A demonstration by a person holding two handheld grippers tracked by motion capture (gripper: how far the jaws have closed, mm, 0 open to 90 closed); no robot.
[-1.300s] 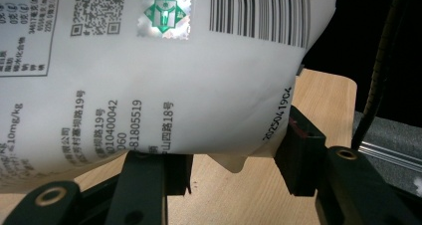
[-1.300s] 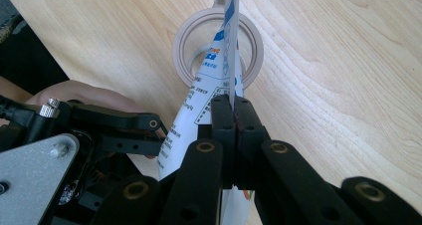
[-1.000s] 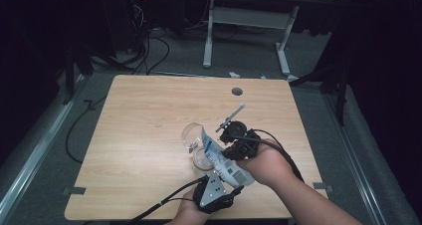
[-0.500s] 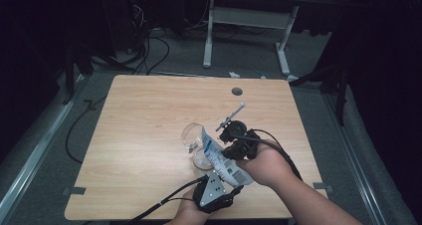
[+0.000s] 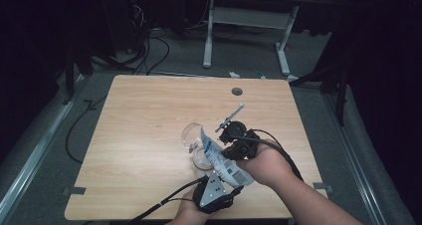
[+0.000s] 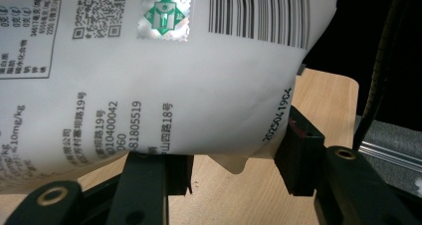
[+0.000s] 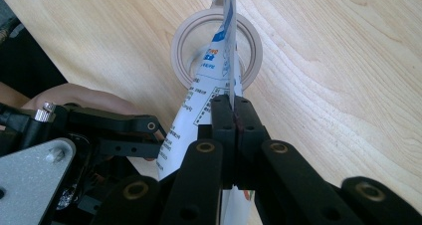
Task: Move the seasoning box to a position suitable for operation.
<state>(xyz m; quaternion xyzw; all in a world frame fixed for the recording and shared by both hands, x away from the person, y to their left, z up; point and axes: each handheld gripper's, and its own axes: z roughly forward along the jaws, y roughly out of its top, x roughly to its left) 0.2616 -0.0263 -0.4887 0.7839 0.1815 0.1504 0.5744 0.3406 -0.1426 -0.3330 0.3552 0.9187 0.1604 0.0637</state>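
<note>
White pouch (image 5: 222, 161) tilted over round cup (image 7: 217, 47); cup contents hidden.

A white printed plastic pouch (image 5: 223, 158) hangs tilted above a small round beige-rimmed dish (image 5: 201, 158) on the light wooden tabletop (image 5: 144, 120). A clear glass cup (image 5: 191, 135) lies just behind the dish, near the tabletop's middle.
</note>
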